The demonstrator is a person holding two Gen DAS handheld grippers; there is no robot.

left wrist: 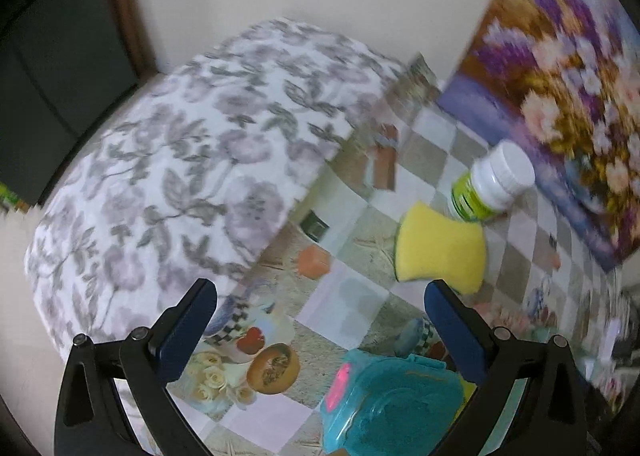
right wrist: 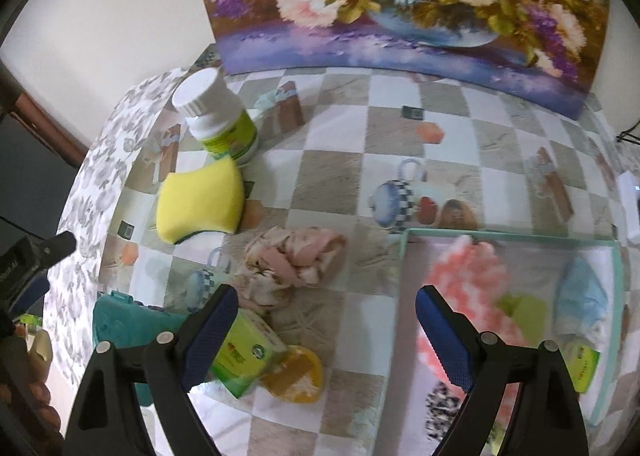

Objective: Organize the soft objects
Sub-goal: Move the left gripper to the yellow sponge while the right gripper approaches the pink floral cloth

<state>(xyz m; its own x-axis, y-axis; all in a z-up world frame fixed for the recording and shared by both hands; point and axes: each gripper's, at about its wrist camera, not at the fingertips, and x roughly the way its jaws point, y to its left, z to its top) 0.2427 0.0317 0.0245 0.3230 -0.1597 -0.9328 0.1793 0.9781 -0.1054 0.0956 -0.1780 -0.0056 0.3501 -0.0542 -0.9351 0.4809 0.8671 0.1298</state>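
Pink fluffy cloth point(right wrist: 464, 280) already in tray point(right wrist: 508, 235) at four o'clock; sponge point(right wrist: 200, 202) and rag point(right wrist: 296, 260) still out. Left gripper point(left wrist: 320, 292) and right gripper point(right wrist: 326, 298) wide, empty.

Yellow sponge point(right wrist: 200, 202) flat at 10 o'clock; crumpled pink cloth point(right wrist: 294, 256) centre (bunched); pink fluffy piece point(right wrist: 466, 276) in tray, 4 o'clock.

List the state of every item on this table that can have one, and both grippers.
Left gripper: open, empty.
Right gripper: open, empty.
White-capped plastic bottle with green label: upright, capped.
Yellow contoured sponge: lying flat, beside the bottle.
Pink-beige crumpled cloth: bunched on the table, outside the tray.
Teal-rimmed tray: holding soft items.
Teal plastic box: lid shut.
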